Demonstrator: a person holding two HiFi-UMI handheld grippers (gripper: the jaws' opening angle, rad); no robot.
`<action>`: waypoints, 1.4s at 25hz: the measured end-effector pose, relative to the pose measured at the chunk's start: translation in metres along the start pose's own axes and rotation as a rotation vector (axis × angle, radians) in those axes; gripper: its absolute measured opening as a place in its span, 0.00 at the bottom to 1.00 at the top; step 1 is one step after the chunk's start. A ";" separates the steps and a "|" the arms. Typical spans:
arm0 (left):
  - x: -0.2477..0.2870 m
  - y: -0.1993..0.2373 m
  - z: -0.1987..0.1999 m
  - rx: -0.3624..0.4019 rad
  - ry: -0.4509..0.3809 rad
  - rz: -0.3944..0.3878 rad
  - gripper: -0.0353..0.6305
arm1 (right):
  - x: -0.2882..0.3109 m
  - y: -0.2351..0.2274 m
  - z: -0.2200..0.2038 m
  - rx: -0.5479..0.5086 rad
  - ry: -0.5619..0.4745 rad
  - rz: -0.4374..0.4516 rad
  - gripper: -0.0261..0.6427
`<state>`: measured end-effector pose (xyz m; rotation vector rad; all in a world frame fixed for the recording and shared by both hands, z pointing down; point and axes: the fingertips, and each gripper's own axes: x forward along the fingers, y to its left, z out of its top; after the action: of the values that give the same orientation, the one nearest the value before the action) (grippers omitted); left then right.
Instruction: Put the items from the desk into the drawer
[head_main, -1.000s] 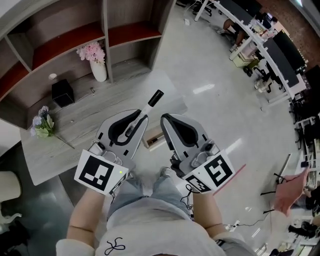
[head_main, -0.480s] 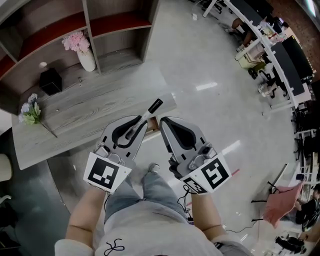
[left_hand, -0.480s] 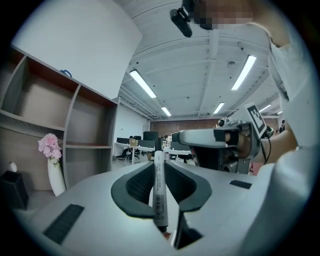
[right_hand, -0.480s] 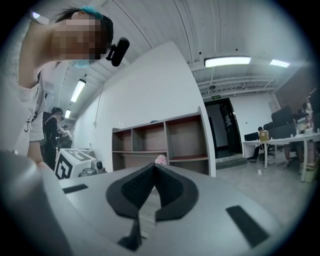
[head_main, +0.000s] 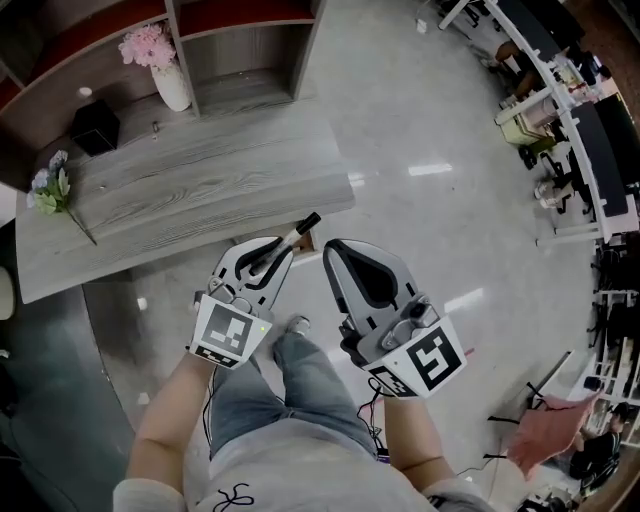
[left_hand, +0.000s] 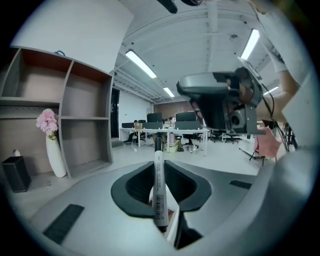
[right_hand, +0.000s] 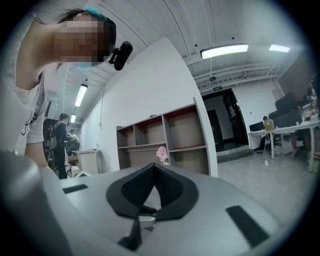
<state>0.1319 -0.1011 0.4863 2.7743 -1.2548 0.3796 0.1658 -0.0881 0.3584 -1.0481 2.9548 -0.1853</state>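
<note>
A marker pen (head_main: 290, 238) with a white body and a black cap sticks out forward from my left gripper (head_main: 282, 250), which is shut on it. In the left gripper view the pen (left_hand: 158, 192) runs up between the closed pads of my left gripper (left_hand: 160, 167). My right gripper (head_main: 331, 247) is beside it, shut with nothing held; the right gripper view shows my right gripper (right_hand: 152, 167) with its pads meeting at the tip. Both hang over the floor, just short of the grey wooden desk (head_main: 200, 190). A sliver of a light-wood drawer (head_main: 303, 242) shows under the desk's front edge.
On the desk stand a white vase of pink flowers (head_main: 170, 85) and a black box (head_main: 95, 127); a flower sprig (head_main: 50, 190) lies at its left end. A shelf unit (head_main: 240, 50) backs the desk. Office tables (head_main: 570, 110) line the far right.
The person has stepped back, so the desk has slid up and away. Both grippers have come back off the desk edge over the floor, the left still holding the pen.
</note>
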 end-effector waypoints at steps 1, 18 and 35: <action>0.006 -0.003 -0.011 0.011 0.020 -0.003 0.16 | -0.002 -0.002 -0.005 0.006 0.005 0.001 0.05; 0.068 -0.012 -0.181 0.141 0.378 -0.034 0.16 | -0.023 -0.017 -0.065 0.065 0.096 -0.011 0.05; 0.090 -0.007 -0.228 0.174 0.509 -0.039 0.17 | -0.031 -0.019 -0.082 0.069 0.140 -0.013 0.05</action>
<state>0.1497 -0.1241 0.7292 2.5711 -1.0777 1.1511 0.1983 -0.0741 0.4411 -1.0889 3.0396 -0.3736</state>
